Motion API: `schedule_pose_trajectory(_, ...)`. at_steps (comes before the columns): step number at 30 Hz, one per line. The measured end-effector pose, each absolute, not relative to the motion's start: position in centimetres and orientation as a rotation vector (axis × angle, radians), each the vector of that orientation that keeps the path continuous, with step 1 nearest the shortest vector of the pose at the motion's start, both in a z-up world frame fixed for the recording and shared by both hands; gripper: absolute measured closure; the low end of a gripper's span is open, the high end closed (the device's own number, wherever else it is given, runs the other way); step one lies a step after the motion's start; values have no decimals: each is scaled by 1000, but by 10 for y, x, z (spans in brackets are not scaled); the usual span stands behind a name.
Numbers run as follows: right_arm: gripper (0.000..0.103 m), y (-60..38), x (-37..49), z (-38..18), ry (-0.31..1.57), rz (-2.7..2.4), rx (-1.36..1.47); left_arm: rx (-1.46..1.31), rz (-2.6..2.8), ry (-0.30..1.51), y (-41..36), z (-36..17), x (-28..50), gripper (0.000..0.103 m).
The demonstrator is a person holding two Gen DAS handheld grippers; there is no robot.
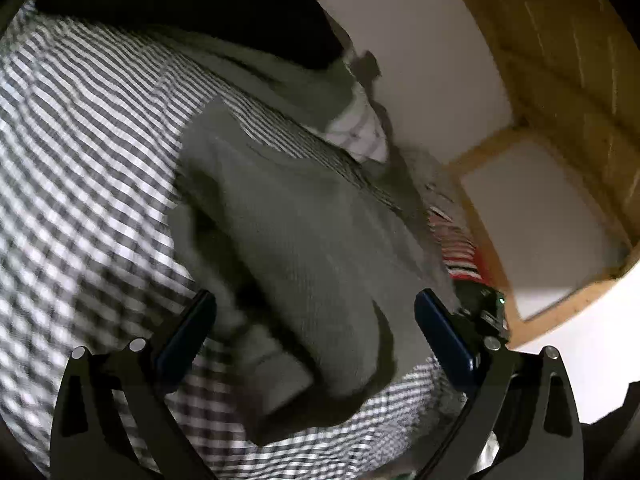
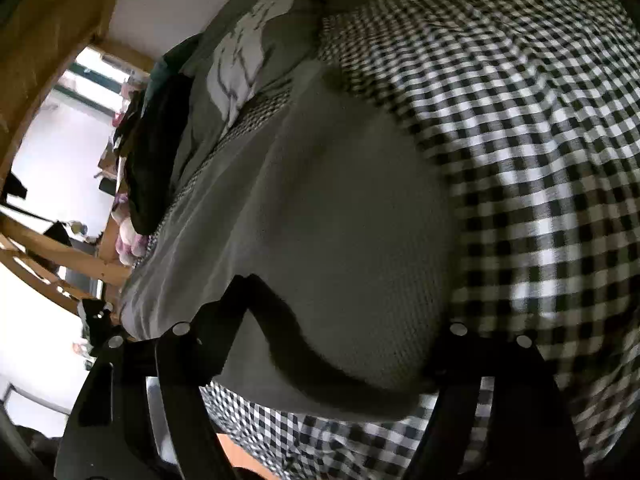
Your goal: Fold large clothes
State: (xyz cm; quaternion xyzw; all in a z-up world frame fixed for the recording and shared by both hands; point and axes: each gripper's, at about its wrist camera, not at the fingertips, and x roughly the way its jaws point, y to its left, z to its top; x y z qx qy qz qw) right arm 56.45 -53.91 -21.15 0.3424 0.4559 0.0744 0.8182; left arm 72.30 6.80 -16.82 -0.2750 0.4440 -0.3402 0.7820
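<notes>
Garment: a grey knit sweater (image 1: 304, 216) lies on the bed, spread over the checked cover (image 1: 80, 168), body mostly flat, near end bunched and rolled over.
Progress: looks early to middle. One edge seems turned in along the near side, but I see no tidy rectangle, and a sleeve or hem sits crumpled near the left tongs. Squaring, smoothing and the last folds are probably still to do.
Left tongs (image 1: 316, 320): blue-padded fingers spread wide, hovering over the crumpled end, gripping nothing.
Right tongs (image 2: 344, 344): low over the sweater (image 2: 340, 216), which bulges up between the arms; the fingertips are hidden under the cloth, so I cannot tell whether they pinch it.
Surface: soft bed, black-and-white gingham (image 2: 540, 160), wrinkled; the knit will likely drag on it.
Room: white wall (image 1: 420, 60), pale wooden bed frame (image 1: 560, 60), grey-and-white pillow (image 2: 240, 64), dark clothes heaped at the far side (image 2: 156, 152), something red-striped (image 1: 460, 256) by the wall.
</notes>
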Motion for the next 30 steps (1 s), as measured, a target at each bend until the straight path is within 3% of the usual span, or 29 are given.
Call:
schedule_pose_trajectory(2, 33, -530, 565, -208, 946, 151, 733, -584, -740, 997, 54, -172, 724, 6)
schedule_pose_trajectory(3, 47, -531, 563, -206, 918, 161, 751, -553, -713, 993, 48, -169, 722, 6)
schedule_pose_trajectory(4, 52, -527, 563, -202, 906, 156, 756, -539, -690, 979, 44, -167, 718, 6)
schedule_pose_trajectory(5, 65, -530, 561, -201, 900, 133, 756, -543, -680, 968, 41, -165, 716, 10)
schedule_pose_trajectory(6, 74, -535, 561, -203, 918, 135, 764, -539, -661, 960, 33, -165, 717, 37)
schedule_pose_trajectory(7, 78, -537, 559, -204, 923, 146, 769, -528, -630, 957, 35, -166, 715, 49)
schedule_pose_trajectory(8, 80, -536, 557, -203, 915, 159, 766, -559, -639, 961, 38, -167, 715, 51)
schedule_pose_trajectory(13, 82, -527, 535, -180, 817, 238, 754, -615, -713, 949, 54, -164, 695, 58)
schedule_pose_trajectory(18, 83, -533, 515, -222, 893, 158, 836, -714, -663, 1105, 74, -212, 688, 58)
schedule_pose_trajectory(25, 83, -532, 474, -221, 795, 129, 887, -701, -619, 1123, 81, -212, 671, 58)
schedule_pose_trajectory(28, 83, -543, 459, -241, 768, 127, 1055, -708, -602, 1126, 83, -212, 667, 58)
schedule_pose_trajectory(30, 78, -546, 455, -247, 768, 140, 1069, -729, -600, 1127, 92, -209, 661, 58)
